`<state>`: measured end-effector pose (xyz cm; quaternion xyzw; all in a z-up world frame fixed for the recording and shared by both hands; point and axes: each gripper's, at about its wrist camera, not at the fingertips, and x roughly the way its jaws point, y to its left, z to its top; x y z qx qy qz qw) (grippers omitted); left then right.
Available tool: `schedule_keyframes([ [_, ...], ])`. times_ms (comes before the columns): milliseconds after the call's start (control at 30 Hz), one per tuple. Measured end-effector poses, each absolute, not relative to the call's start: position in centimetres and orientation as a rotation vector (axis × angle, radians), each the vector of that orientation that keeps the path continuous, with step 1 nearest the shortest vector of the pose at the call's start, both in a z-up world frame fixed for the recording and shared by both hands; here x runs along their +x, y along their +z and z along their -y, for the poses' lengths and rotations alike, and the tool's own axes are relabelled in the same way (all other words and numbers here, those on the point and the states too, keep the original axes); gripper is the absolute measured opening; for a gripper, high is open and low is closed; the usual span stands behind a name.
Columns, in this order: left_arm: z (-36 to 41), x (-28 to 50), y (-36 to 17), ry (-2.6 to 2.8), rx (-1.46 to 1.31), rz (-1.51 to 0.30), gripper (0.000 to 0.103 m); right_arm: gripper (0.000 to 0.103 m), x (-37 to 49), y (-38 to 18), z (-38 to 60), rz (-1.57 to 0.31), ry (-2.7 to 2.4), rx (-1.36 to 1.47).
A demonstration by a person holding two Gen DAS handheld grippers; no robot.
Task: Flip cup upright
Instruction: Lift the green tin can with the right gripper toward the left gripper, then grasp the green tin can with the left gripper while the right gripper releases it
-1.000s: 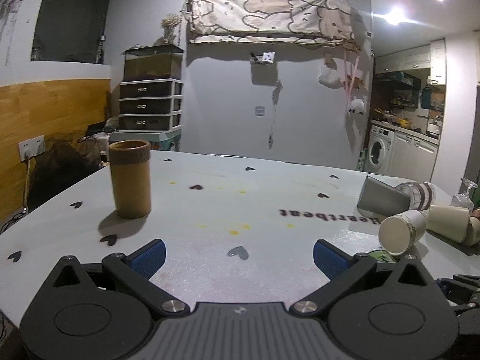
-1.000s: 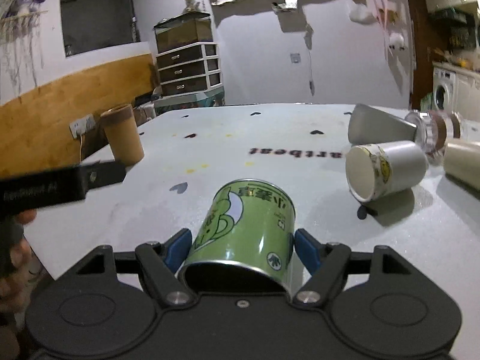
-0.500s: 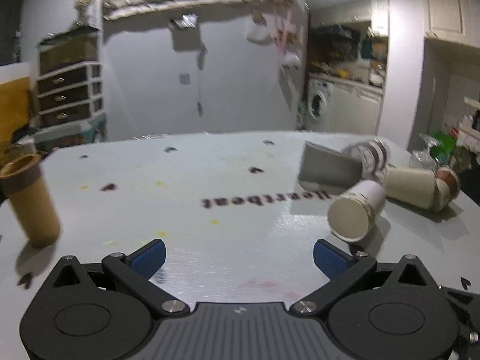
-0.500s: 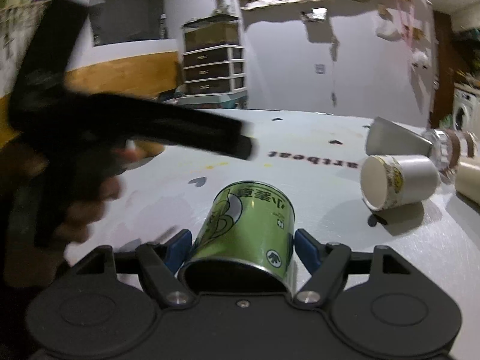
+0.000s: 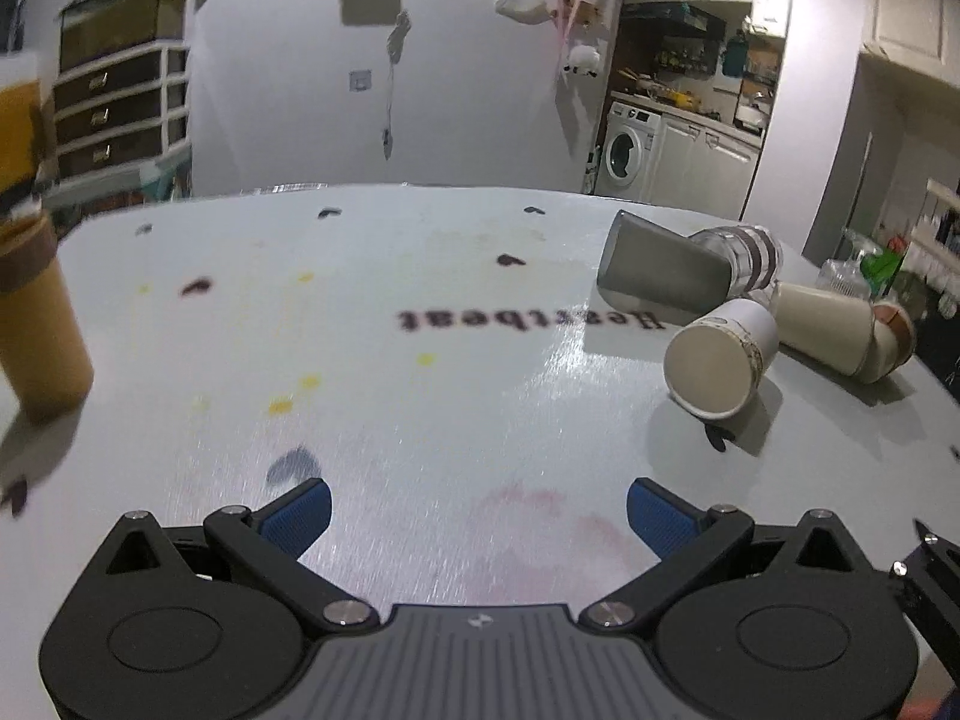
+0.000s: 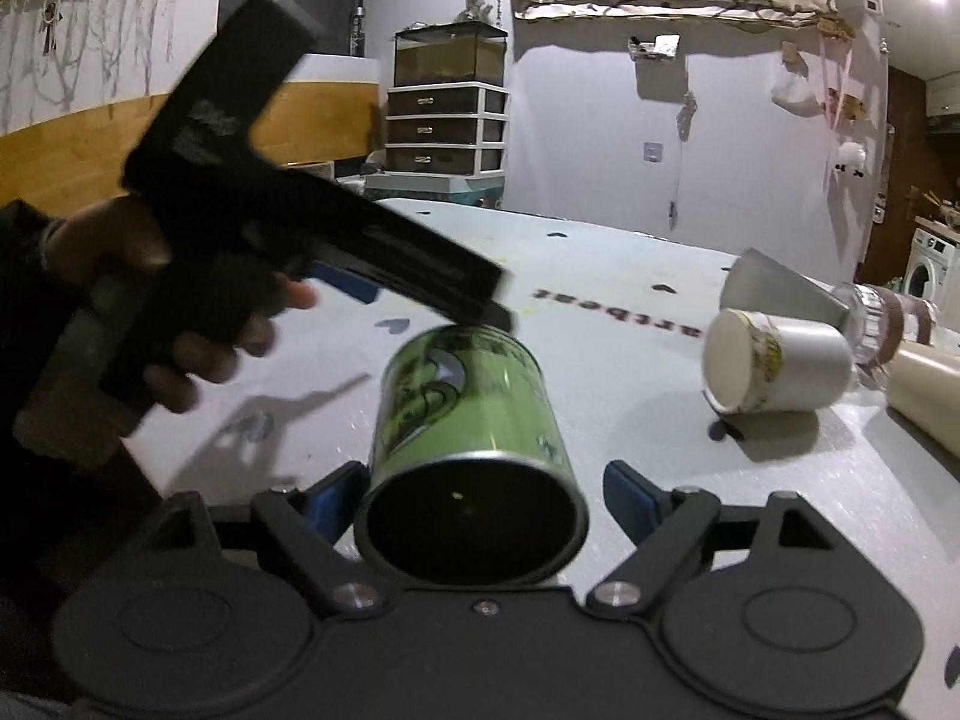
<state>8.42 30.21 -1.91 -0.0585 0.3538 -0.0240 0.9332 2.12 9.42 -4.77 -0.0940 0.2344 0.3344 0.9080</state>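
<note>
A green printed cup (image 6: 468,444) lies on its side on the white table, its open mouth toward the right wrist camera. It sits between the blue pads of my right gripper (image 6: 480,495), whose jaws stand wider than the cup; a gap shows on the right side. My left gripper (image 5: 477,513) is open and empty above bare table. From the right wrist view, the left gripper's black body (image 6: 252,222) and the hand holding it hover just left of and above the green cup.
A white paper cup (image 5: 720,360) lies on its side at the right, also in the right wrist view (image 6: 780,369). Behind it lie a grey cup (image 5: 660,276), a clear striped glass (image 5: 750,255) and a cream cup (image 5: 834,330). A brown cup (image 5: 39,324) stands upright at the far left.
My right gripper's jaws have opened off the green cup. My left gripper has swung right, across the table, and now sits close above the green cup.
</note>
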Motion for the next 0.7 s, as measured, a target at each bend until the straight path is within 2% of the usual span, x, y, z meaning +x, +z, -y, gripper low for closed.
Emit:
schedule_keyframes([
  [333, -31.2, 5.5, -3.1, -0.135, -0.217, -0.765, 0.103, 0.087, 2.2, -4.6, -7.2, -0.475, 0.588, -0.177],
  [700, -28.3, 4.3, -4.7, -0.271, -0.245, -0.800, 0.103, 0.086, 2.9, -5.3, -5.1, -0.494, 0.516, -0.124],
])
